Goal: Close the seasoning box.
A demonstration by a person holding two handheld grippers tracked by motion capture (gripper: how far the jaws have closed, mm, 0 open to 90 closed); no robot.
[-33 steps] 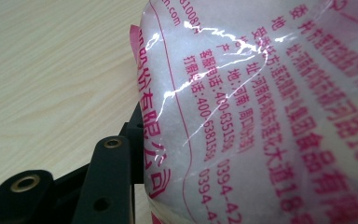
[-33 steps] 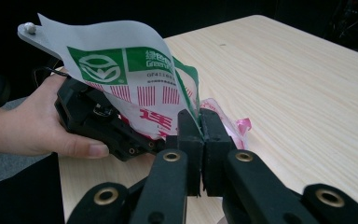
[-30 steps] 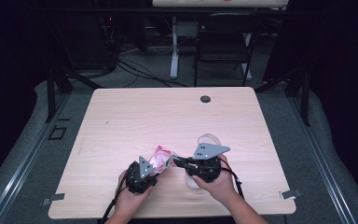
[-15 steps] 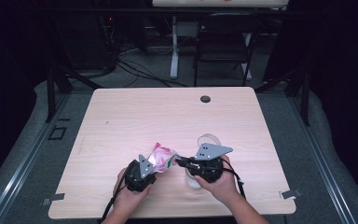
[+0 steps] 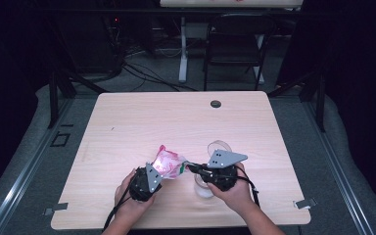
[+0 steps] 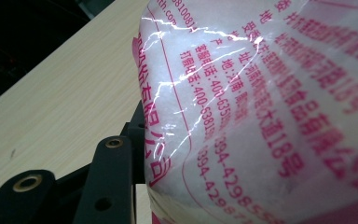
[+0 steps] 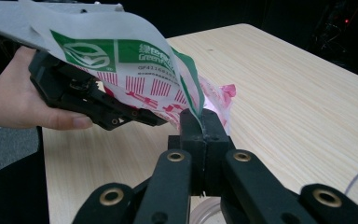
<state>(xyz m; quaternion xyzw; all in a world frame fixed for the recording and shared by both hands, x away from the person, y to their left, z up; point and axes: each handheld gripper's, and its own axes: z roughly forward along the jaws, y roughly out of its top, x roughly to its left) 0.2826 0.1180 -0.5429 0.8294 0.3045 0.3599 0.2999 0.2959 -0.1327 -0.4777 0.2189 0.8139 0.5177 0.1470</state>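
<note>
Packet (image 5: 167, 164) of white grains hangs above the table's (image 5: 142, 122) near edge, between both grippers; left gripper (image 5: 149, 178) clamps its body partway shut, right gripper (image 7: 200, 122) has closed tight on its green corner, probably to tear it; right gripper view shows the pinch; high view shows a clear cup (image 5: 210, 169) beneath.

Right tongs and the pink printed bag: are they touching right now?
Touching. In the right gripper view, the right tongs stand shut with the edge of the bag pinched between them. The high view shows them meeting the bag's corner too.
</note>
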